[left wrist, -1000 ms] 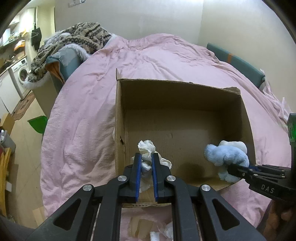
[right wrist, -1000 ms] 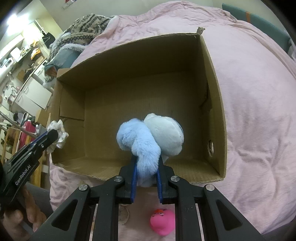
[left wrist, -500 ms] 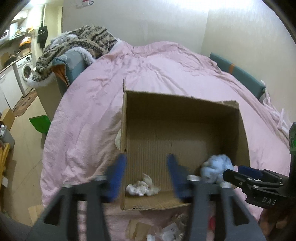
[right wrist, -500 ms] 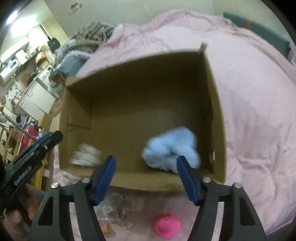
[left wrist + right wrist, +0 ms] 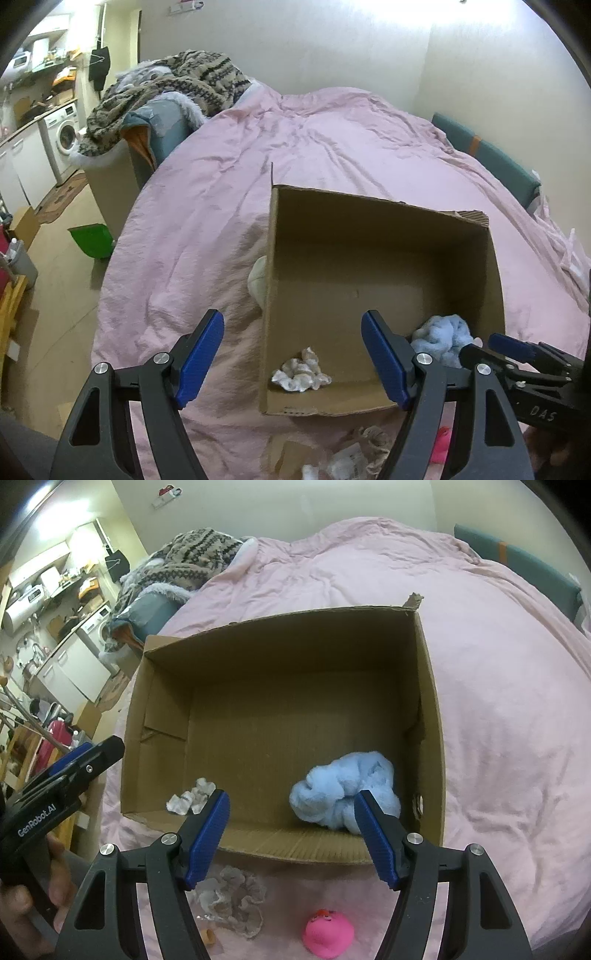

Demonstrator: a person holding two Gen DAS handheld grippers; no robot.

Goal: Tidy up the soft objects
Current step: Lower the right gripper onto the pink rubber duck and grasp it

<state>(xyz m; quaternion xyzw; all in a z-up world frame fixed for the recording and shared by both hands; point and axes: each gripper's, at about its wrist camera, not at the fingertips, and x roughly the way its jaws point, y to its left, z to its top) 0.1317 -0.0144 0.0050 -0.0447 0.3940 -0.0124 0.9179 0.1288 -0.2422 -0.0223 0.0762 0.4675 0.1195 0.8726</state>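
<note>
An open cardboard box (image 5: 369,221) (image 5: 280,627) sits on the pink bed. Inside it lie a white crumpled cloth (image 5: 301,376) (image 5: 192,795) at the near left corner and a light blue plush toy (image 5: 443,339) (image 5: 343,794) at the near right. My left gripper (image 5: 293,360) is open and empty, above the box's near left edge. My right gripper (image 5: 291,836) is open and empty, above the box's near wall, and also shows in the left wrist view (image 5: 495,350). The left gripper shows at the left in the right wrist view (image 5: 85,760).
On the bed in front of the box lie a pink round toy (image 5: 328,932), a grey-white frilly cloth (image 5: 232,897) and crumpled items (image 5: 351,454). A cream object (image 5: 258,280) rests against the box's left wall. A patterned blanket (image 5: 166,88) is heaped at the far left.
Both grippers opened and let go: the white cloth and the blue plush dropped into the box. Both grippers pulled back and up from the box.
</note>
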